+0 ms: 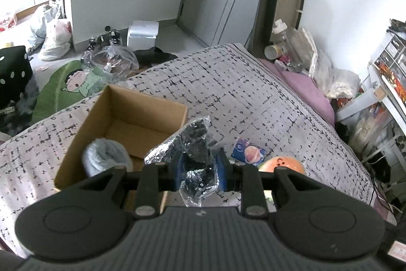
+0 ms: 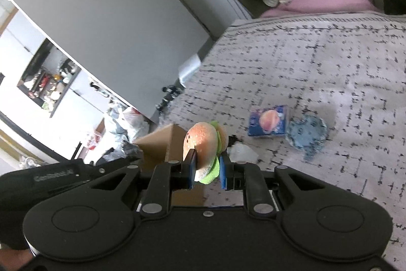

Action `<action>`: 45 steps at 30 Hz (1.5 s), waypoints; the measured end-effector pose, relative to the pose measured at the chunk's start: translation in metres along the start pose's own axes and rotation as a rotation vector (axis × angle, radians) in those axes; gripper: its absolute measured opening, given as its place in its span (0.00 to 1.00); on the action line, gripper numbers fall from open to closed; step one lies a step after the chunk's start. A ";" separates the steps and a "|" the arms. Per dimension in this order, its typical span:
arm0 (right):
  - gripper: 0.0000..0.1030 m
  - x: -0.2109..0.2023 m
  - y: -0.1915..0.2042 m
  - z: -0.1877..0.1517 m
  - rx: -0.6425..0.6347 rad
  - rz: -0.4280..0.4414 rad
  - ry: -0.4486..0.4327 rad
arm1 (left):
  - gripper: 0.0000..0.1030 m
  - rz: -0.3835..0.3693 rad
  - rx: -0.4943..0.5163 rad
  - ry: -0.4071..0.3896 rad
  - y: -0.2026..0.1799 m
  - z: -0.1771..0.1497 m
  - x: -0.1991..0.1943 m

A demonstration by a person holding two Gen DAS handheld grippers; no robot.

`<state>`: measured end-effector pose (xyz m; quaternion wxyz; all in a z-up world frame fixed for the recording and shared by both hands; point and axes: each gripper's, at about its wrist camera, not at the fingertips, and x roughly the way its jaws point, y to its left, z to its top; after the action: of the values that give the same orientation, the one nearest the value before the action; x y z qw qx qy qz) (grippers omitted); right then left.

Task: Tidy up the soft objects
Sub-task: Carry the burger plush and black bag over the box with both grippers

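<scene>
My left gripper (image 1: 199, 170) is clamped on a crinkly clear plastic packet of black fabric (image 1: 196, 156), its blue pads pressed into both sides, and the packet hangs just beside the near right corner of the open brown cardboard box (image 1: 142, 116) that sits on the grey patterned bedspread (image 1: 253, 93). A pale grey fluffy bundle (image 1: 106, 156) already lies in the box's near left corner. My right gripper (image 2: 205, 169) pinches a soft plush hamburger with a tan bun and green lettuce rim (image 2: 205, 141) across its edge, held up above the bed with the box off to its left.

To do this well I take the left packet in first: carry it over the box wall until it is above the bare floor beyond the grey bundle, then part the pads and let it slide off. The film looks slippery, so I keep the squeeze firm until then. The hamburger waits clear, so my two grippers do not crowd the opening. A blue square pack with a peach picture (image 2: 269, 122) and what I take to be a blue-grey knitted cloth (image 2: 307, 133), blurred here, lie on the bedspread for later.
</scene>
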<state>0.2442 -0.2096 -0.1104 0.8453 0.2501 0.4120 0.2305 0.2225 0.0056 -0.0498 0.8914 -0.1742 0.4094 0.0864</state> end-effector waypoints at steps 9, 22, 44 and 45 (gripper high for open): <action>0.18 0.003 0.030 -0.008 -0.088 0.022 0.006 | 0.26 0.027 -0.054 -0.015 0.037 0.004 -0.006; 0.18 0.021 0.062 -0.022 -0.157 0.065 0.043 | 0.26 0.030 -0.133 0.022 0.082 0.001 0.006; 0.18 0.055 0.089 -0.039 -0.252 0.055 0.080 | 0.50 -0.031 -0.173 0.125 0.105 -0.003 0.020; 0.18 0.058 0.090 -0.040 -0.257 0.055 0.084 | 0.50 -0.027 -0.172 0.123 0.106 -0.003 0.019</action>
<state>0.2275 -0.0970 -0.1103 0.8458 0.1411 0.4070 0.3147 0.2013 0.1033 -0.0914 0.8474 -0.2604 0.4522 0.0983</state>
